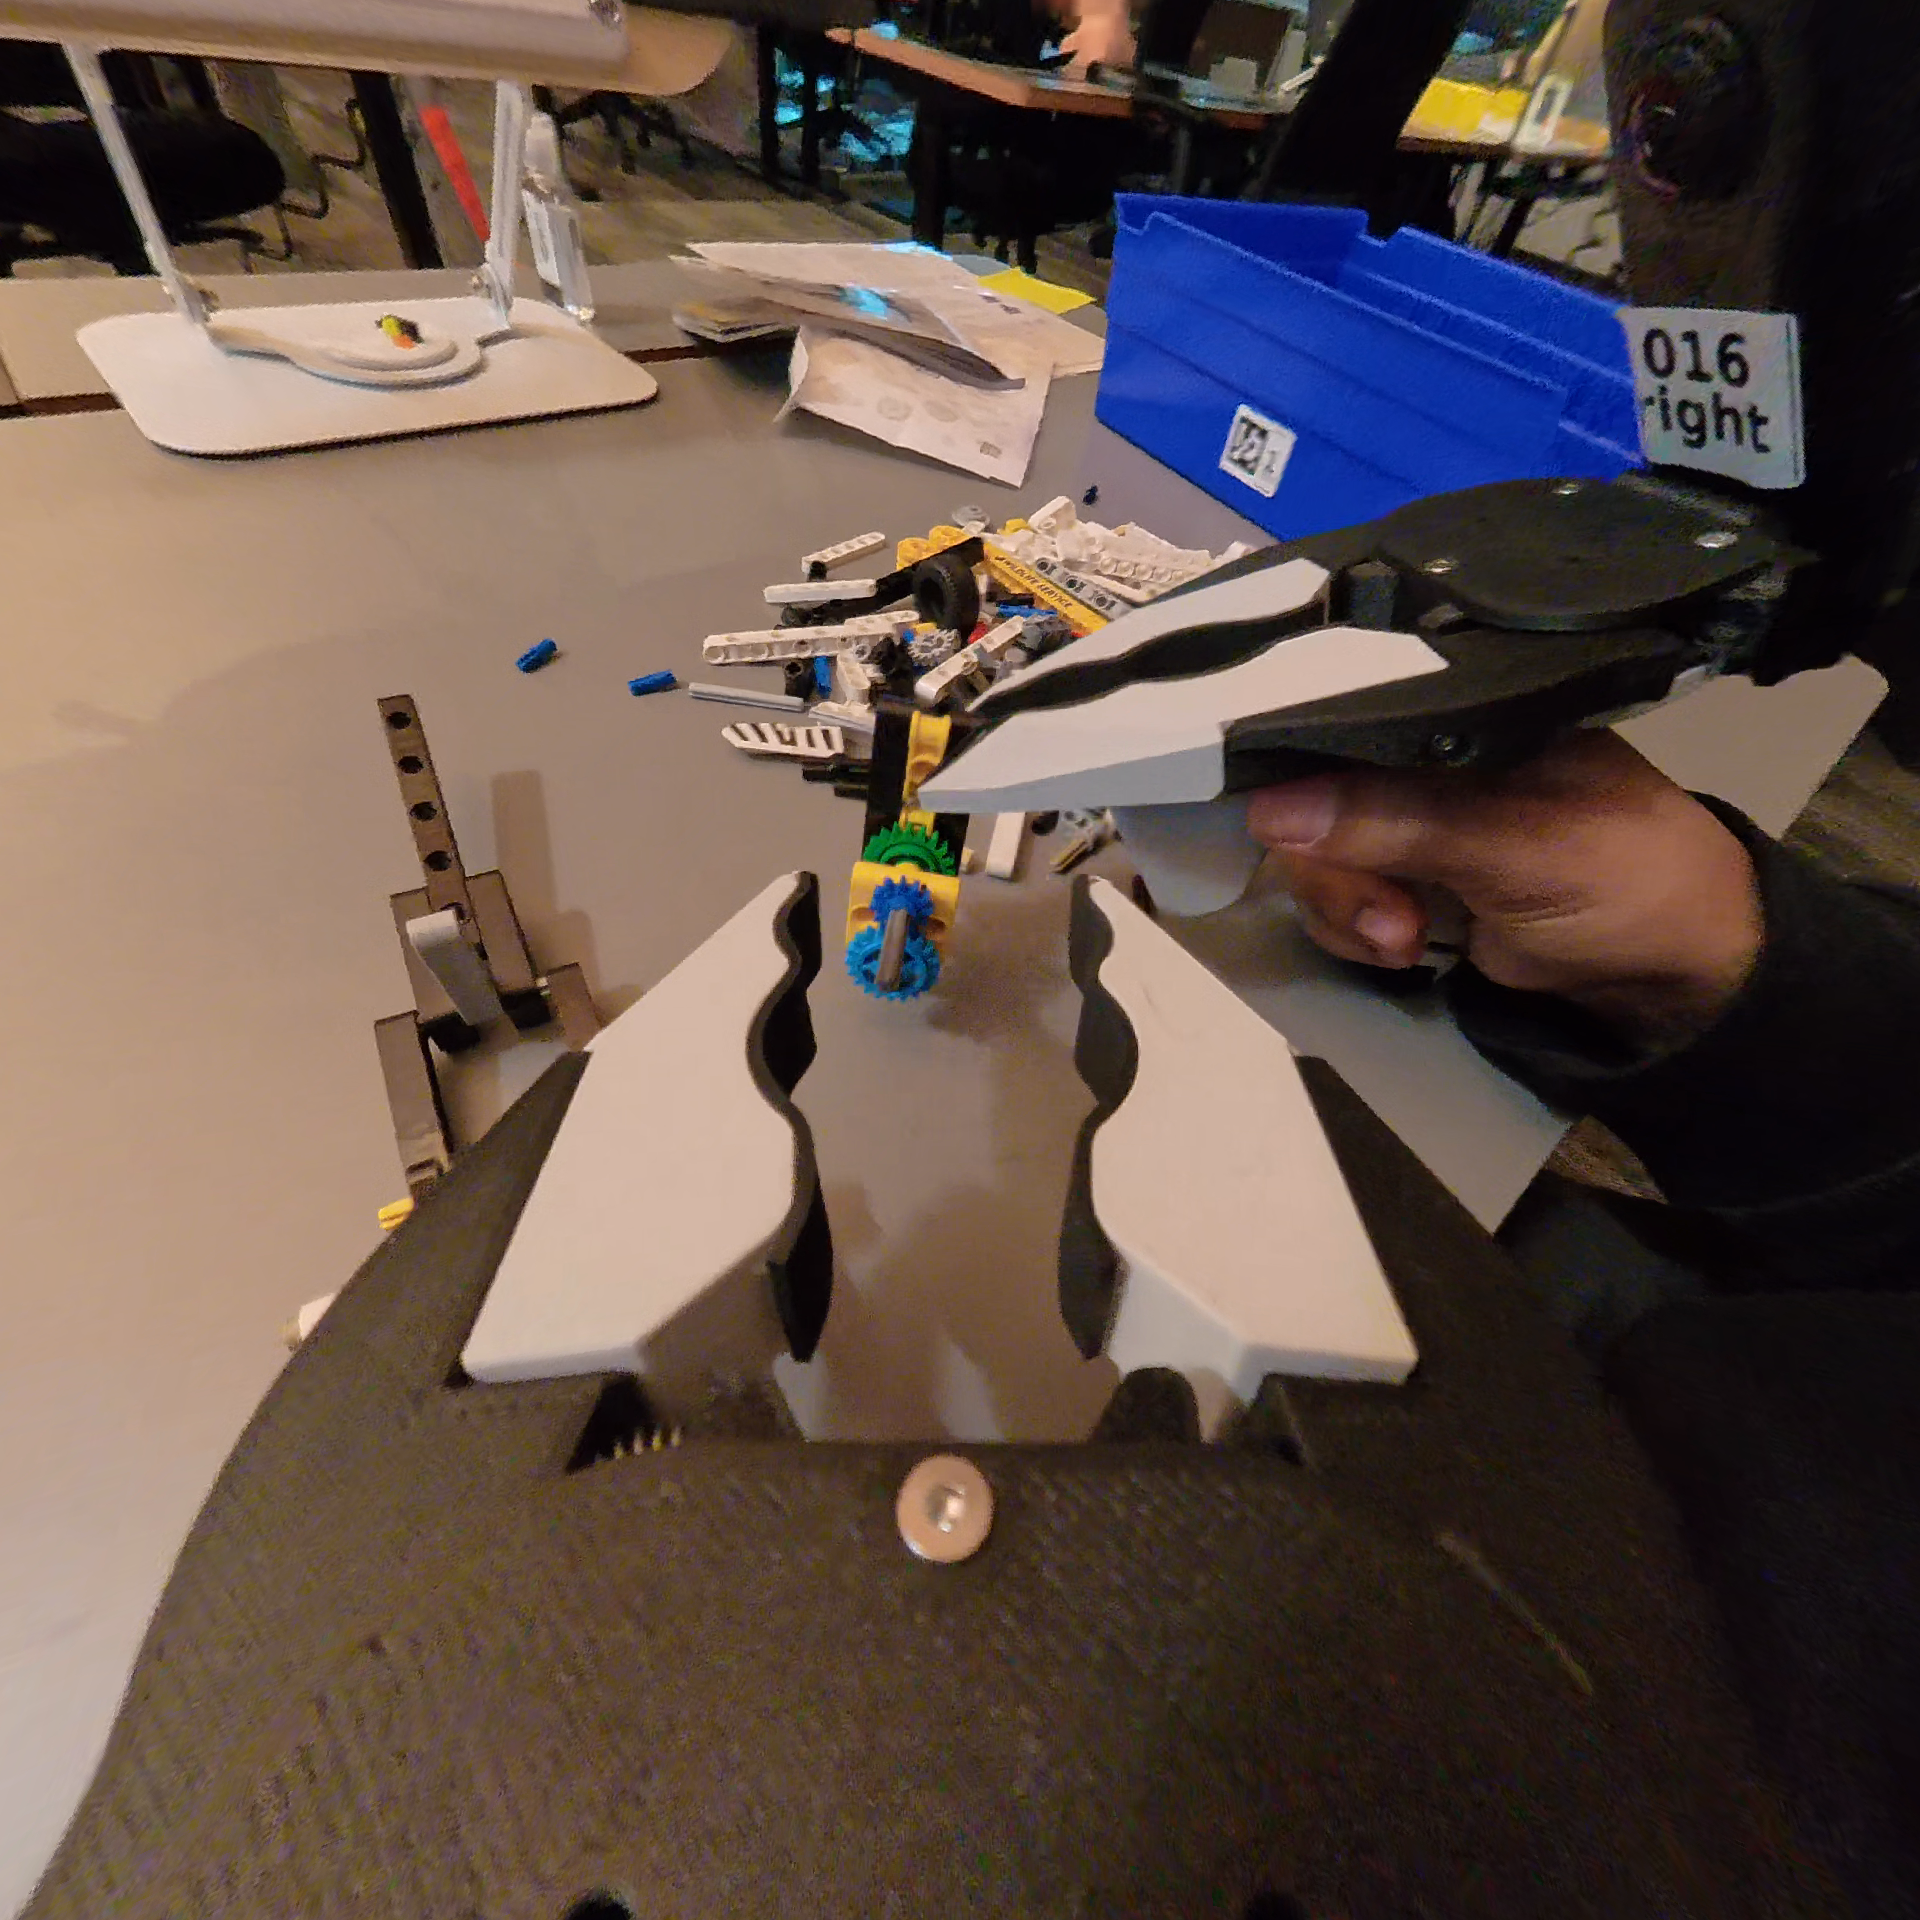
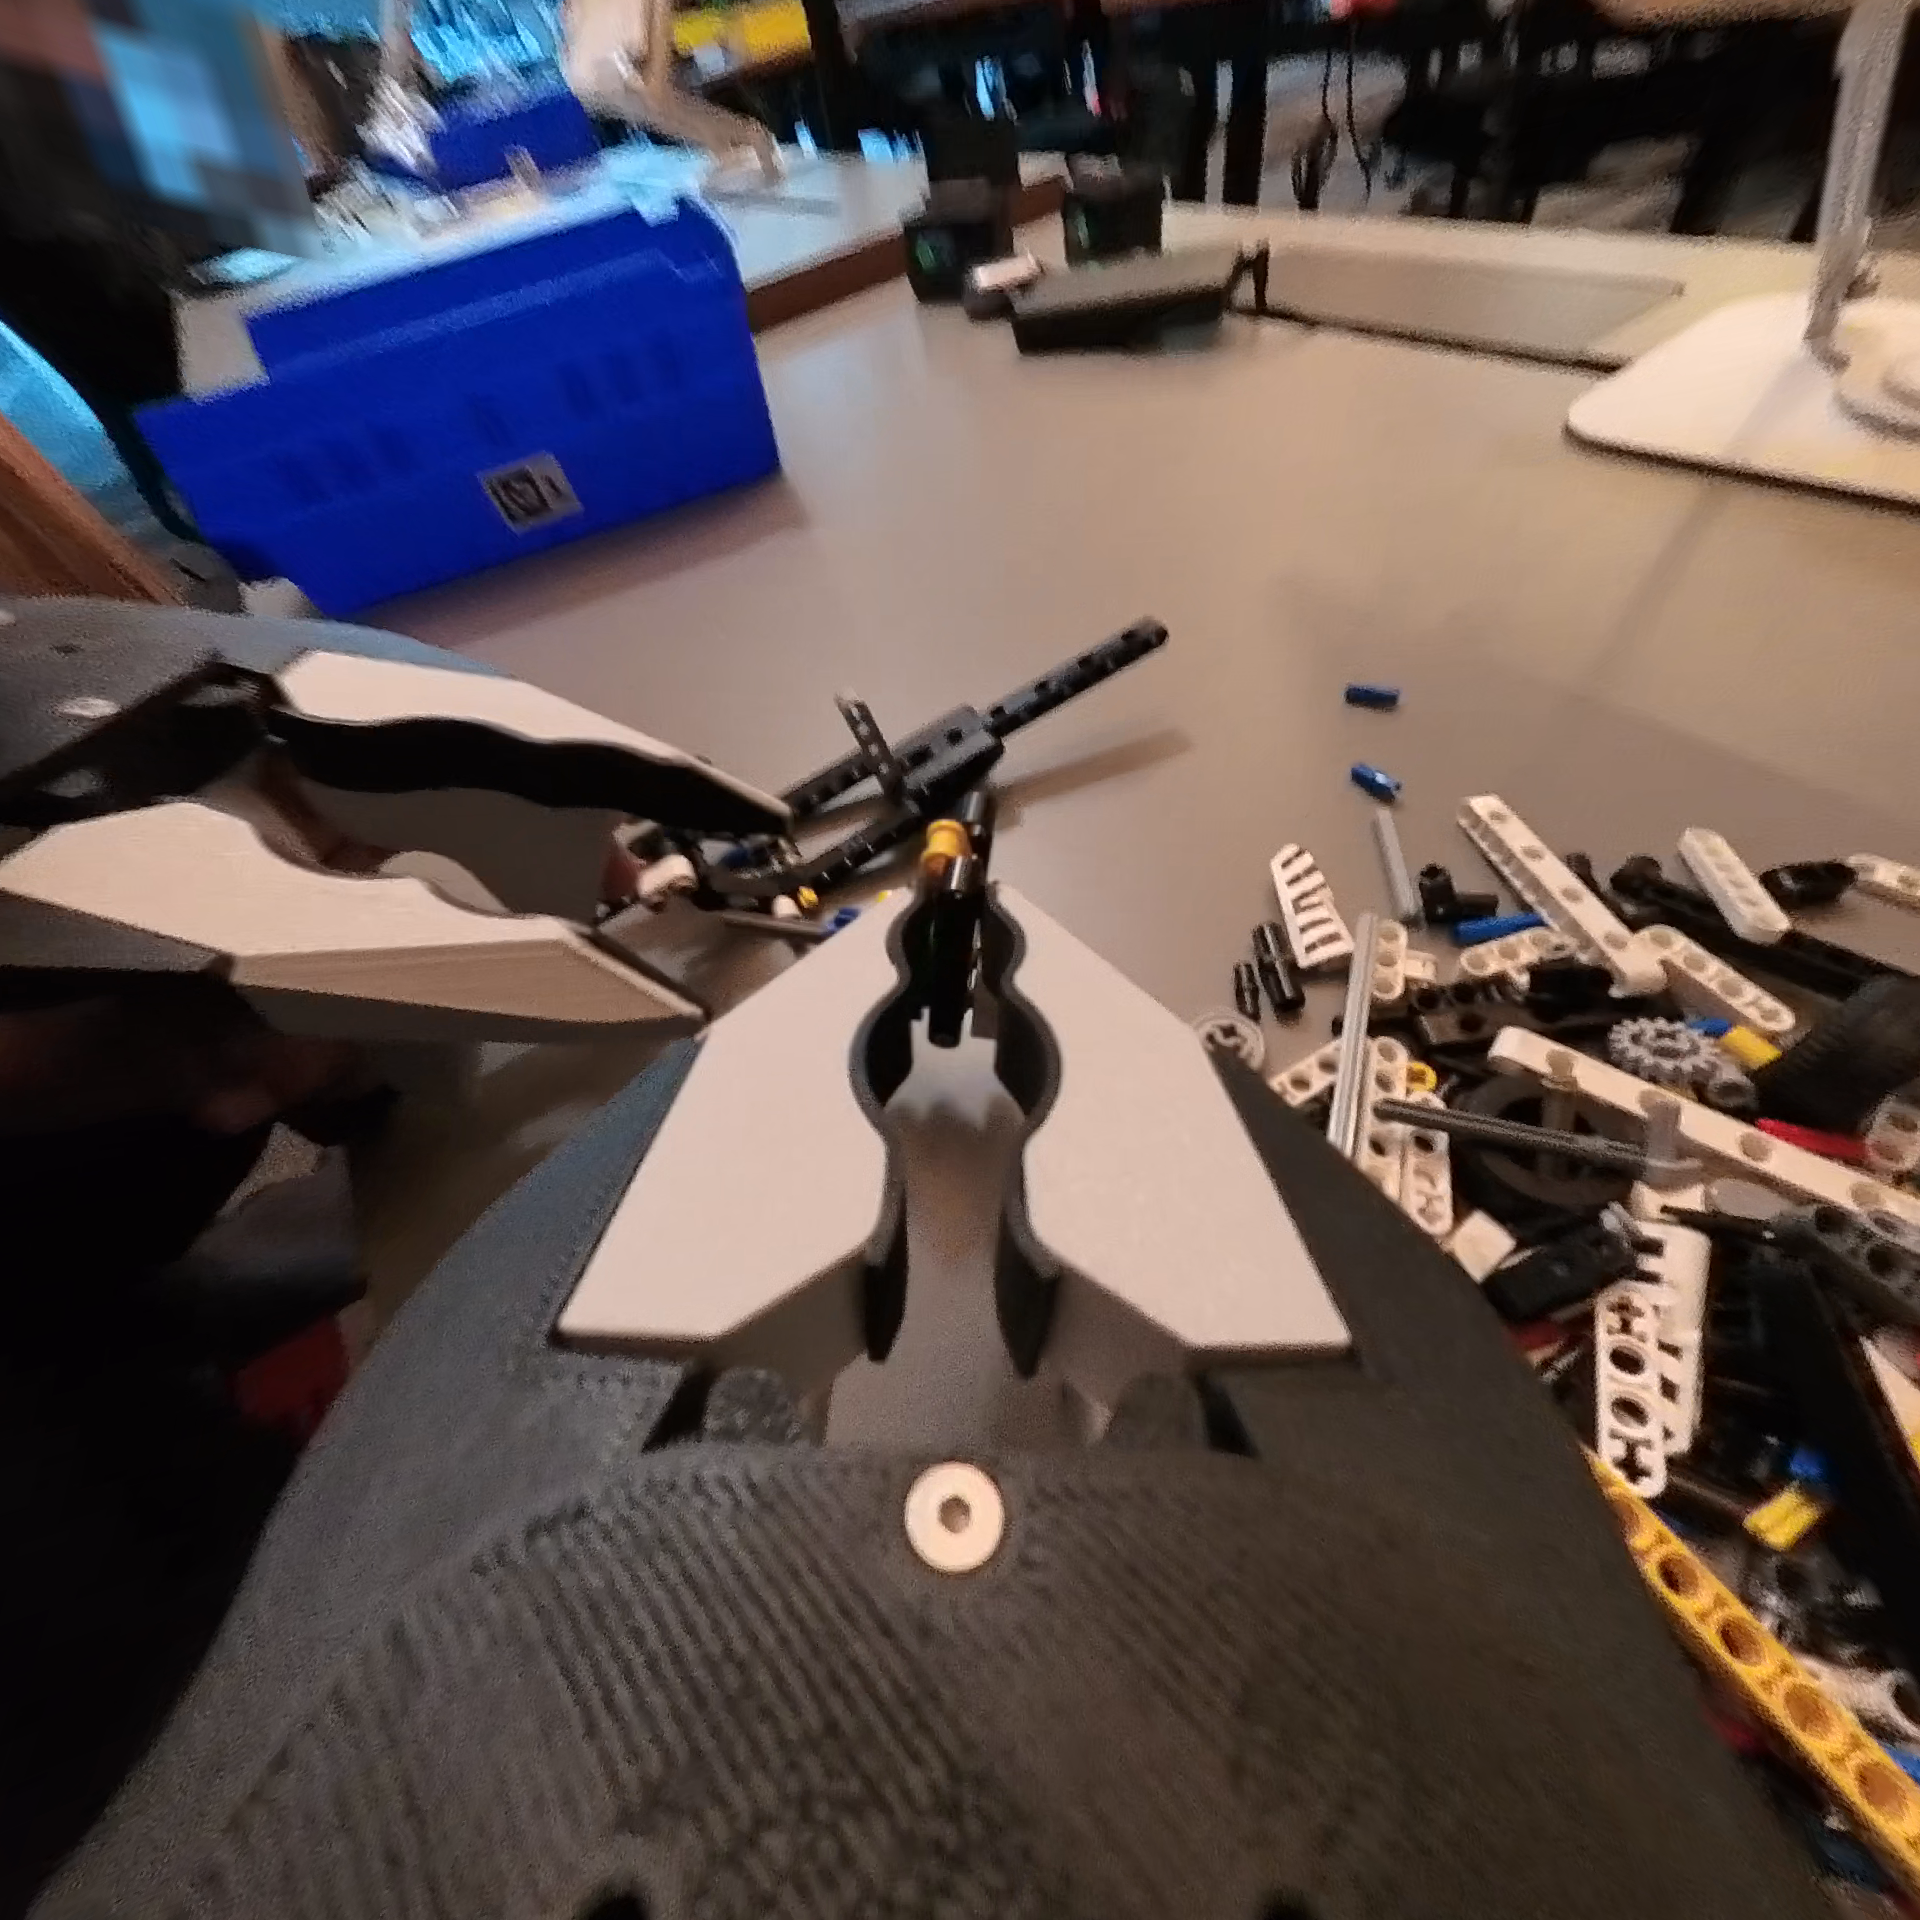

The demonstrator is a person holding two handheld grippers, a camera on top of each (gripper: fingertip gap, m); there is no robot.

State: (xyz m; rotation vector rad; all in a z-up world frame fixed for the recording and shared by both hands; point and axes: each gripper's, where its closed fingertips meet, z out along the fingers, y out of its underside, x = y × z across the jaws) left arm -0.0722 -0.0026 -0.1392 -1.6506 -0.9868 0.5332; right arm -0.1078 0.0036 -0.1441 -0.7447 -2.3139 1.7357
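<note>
A small brick assembly [image 1: 902, 914] with a black beam, yellow parts, a green gear and two blue gears on a grey axle hangs above the grey table [image 1: 312, 623]. My right gripper [image 1: 948, 753] is shut on its upper end. In the right wrist view, my right gripper [image 2: 951, 914] pinches the black and yellow part [image 2: 948, 883] between its pads. My left gripper [image 1: 940, 904] is open. The gears sit just beyond its fingertips and near the left one, with no pad pressing on them. It also shows open at the left of the right wrist view [image 2: 743, 914].
A pile of loose white, black and yellow bricks [image 1: 935, 634] lies behind the assembly, and to the right in the right wrist view [image 2: 1558, 1039]. A blue bin [image 1: 1351, 364] stands at the back right. A dark beam structure [image 1: 457, 935] stands at the left. Papers [image 1: 904, 332] and a white stand [image 1: 364, 384] lie farther back. There is about 4 cm between the tips of the two grippers.
</note>
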